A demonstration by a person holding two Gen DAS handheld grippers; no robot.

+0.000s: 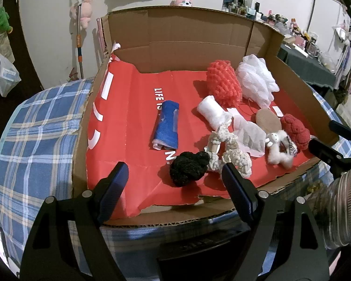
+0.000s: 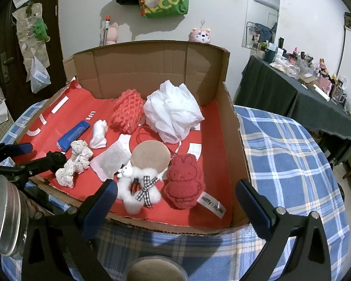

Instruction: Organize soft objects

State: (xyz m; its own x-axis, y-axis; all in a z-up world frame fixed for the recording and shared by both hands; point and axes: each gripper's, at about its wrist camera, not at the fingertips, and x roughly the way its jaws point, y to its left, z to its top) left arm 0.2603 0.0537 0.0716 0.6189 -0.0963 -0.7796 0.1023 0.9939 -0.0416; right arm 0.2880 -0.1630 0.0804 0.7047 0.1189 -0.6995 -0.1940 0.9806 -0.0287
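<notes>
A shallow cardboard box (image 1: 182, 35), lined with red paper (image 1: 128, 121), is being shown on a surface covered in blue plaid cloth (image 1: 35, 126). Soft objects are being kept mostly toward the box's right half.

Near the back wall, an orange-red knitted bundle (image 1: 223, 83) is being seen just beside a white mesh bath pouf (image 1: 255, 79), which is lying closest to the right wall. Around the middle of the lining, a rolled blue cloth (image 1: 166, 124) is lying alone, well apart from the left wall. To its right, a rolled white cloth (image 1: 210, 112) is being shown, then a flat white pouch (image 1: 249, 135) and a round tan pad (image 1: 268, 120).

Along the front edge, a black fuzzy lump (image 1: 189, 167) is resting against a cream knitted rope toy (image 1: 231, 149). Further right, a white fluffy toy (image 2: 138, 187) with a checked ribbon is lying beside a dark red knitted bunny (image 2: 183, 182), which is nearest the front right corner.

The left gripper (image 1: 175, 187) is being held over the front edge with its jaws standing wide apart and nothing between them; the black lump is lying just beyond its tips. The right gripper (image 2: 176, 201) is likewise being held over the front edge, jaws spread wide, gripping nothing, with the fluffy toy and the bunny lying in the gap ahead of it.
</notes>
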